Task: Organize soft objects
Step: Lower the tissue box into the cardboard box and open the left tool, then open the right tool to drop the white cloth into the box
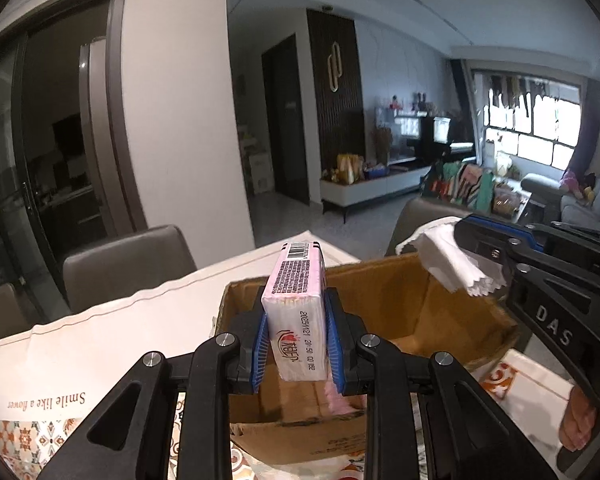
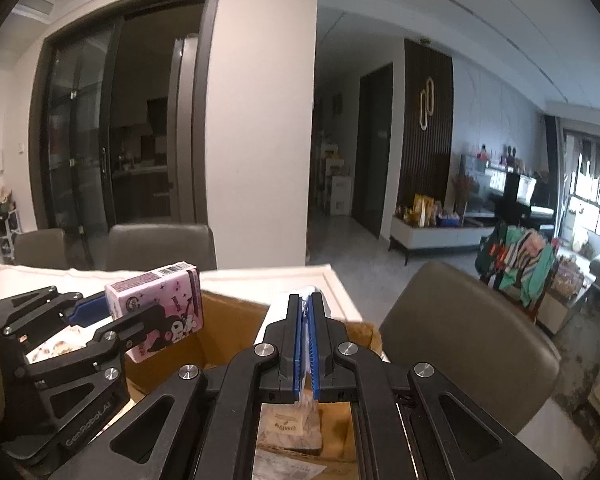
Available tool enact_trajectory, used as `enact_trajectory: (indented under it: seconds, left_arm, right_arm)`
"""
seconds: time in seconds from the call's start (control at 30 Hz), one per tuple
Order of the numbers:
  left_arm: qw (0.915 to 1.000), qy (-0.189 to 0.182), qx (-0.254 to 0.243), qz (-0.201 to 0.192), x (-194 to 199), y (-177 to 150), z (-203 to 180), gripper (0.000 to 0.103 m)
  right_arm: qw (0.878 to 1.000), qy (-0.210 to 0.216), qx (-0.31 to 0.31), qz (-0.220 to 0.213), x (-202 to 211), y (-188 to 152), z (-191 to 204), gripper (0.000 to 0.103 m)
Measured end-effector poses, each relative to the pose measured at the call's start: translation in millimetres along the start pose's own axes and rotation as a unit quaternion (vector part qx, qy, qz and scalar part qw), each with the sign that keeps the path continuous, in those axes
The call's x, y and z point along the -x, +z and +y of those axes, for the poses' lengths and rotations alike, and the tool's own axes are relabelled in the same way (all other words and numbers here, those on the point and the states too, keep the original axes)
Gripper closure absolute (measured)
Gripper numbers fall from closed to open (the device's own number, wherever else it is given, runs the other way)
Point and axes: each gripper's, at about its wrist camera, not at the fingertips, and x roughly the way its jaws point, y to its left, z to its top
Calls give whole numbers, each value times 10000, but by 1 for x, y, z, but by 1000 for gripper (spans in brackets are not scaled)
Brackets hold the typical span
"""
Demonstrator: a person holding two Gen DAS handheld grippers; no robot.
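From your left wrist view, your left tool (image 1: 296,340) is clenched on a pink tissue pack (image 1: 298,312), its blue pads pressing both long sides, the pack standing on end above the open cardboard box (image 1: 452,300). The box sits on a tabletop (image 1: 100,320) under a patterned cloth. Off to the right, your right tool (image 1: 488,276) carries a white folded tissue (image 1: 452,260) over the box's far corner.

From your right wrist view, your right tool (image 2: 307,344) is clamped tight, with only a thin white sheet (image 2: 309,336) pinched between the pads. Below it, inside the box (image 2: 236,320), a beige packet (image 2: 292,428) already lies on the bottom. Your left tool (image 2: 112,320) shows at the left, gripping the pink pack (image 2: 156,304) over the box's edge.

You look to be at the drop-off step, both soft items brought over the box. Next, lower each one inside the walls before letting go; the thin sheet may cling to the pads, so release it low.
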Motion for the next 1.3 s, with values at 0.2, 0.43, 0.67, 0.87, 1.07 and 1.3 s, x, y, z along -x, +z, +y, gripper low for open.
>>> enact_trajectory:
  seconds: [0.2,0.43,0.67,0.87,1.07,1.3]
  left_arm:
    - [9993,-52,-19,367,-21,-9,-4,77]
    - [9976,-176,6,667,-36,-9,-4,74]
    - [9980,-116,8,622,-29,-7,1,60]
    - [9986,-42,-45,524,-9,-2,1,60]
    - [9992,29,-69,382,22,0,-1,56]
    - [9996,83,-136,216,61,3,0,49]
  right_arm:
    - [9989,-15,-84,470,-28,-11,-6,99]
    - [9963,2,-92,852,-47,-20,-12,98]
    - [9952,113,-51,974,-47,-21,-9,69]
    - [9962,74,-186,851,-31,-17,-14,68]
    - [9969,48,-219,750,-5,-11,-11,68]
    - [9984,89,-224,507,31,-3,-3,68]
